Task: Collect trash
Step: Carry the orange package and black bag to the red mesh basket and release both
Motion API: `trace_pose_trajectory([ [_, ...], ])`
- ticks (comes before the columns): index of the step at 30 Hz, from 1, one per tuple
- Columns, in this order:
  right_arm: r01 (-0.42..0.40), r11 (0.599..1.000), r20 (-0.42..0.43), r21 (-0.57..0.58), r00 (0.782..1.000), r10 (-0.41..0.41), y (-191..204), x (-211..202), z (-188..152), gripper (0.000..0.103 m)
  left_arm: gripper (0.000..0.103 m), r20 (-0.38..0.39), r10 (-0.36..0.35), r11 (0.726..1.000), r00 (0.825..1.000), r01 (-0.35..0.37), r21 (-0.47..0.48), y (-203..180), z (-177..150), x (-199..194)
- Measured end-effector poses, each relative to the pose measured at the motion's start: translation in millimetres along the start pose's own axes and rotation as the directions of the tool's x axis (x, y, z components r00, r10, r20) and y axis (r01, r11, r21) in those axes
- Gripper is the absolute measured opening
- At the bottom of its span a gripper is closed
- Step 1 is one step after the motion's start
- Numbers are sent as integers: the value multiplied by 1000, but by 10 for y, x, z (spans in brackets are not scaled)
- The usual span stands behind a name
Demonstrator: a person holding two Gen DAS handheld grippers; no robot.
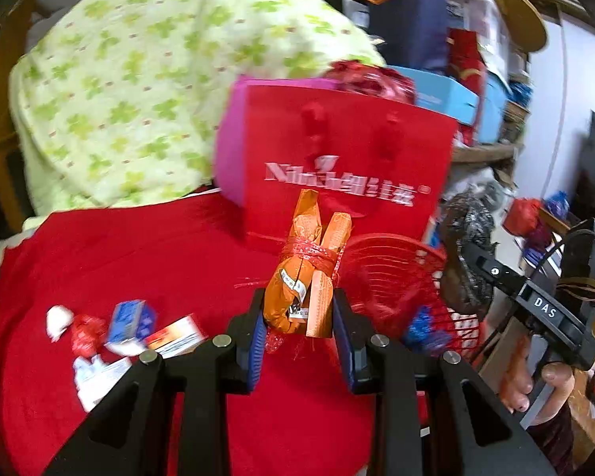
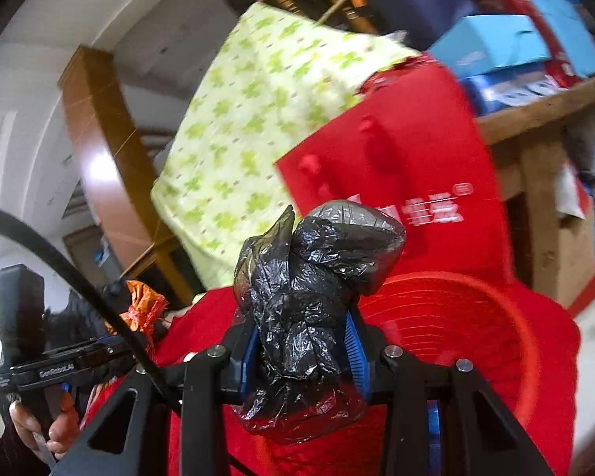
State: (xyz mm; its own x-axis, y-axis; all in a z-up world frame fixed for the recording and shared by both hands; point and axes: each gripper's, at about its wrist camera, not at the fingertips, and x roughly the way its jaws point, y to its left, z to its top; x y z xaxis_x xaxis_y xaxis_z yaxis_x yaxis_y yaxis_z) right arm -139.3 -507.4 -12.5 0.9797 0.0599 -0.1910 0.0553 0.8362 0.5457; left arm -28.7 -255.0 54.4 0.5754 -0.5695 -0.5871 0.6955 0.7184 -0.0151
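Orange bundle [image 1: 303,277], black bag [image 2: 309,289], both tong-clamped

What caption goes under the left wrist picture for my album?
Left tongs squeeze an orange wrapper bundle above the red cloth, beside a red basket.

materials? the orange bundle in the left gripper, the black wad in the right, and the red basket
Orange bundle: looks like glossy plastic or foil wrappers, creased and shiny, tied with red plastic string.
Black wad: thin plastic film, probably a bin bag; crinkled, with sharp highlights.
Red basket: likely rigid moulded plastic, with ribbed, slatted walls and a slight sheen.
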Motion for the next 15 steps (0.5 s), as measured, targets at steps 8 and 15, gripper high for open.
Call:
trace_pose_trajectory([
  [8,54,993,-14,107,998,-53,-348,-85,52,43,35,-89,-56,997,994,60,45,-540,54,552],
  [15,43,984,-42,176,998,-36,-483,-23,65,71,66,-126,-12,999,992,19,48,-572,-61,679],
])
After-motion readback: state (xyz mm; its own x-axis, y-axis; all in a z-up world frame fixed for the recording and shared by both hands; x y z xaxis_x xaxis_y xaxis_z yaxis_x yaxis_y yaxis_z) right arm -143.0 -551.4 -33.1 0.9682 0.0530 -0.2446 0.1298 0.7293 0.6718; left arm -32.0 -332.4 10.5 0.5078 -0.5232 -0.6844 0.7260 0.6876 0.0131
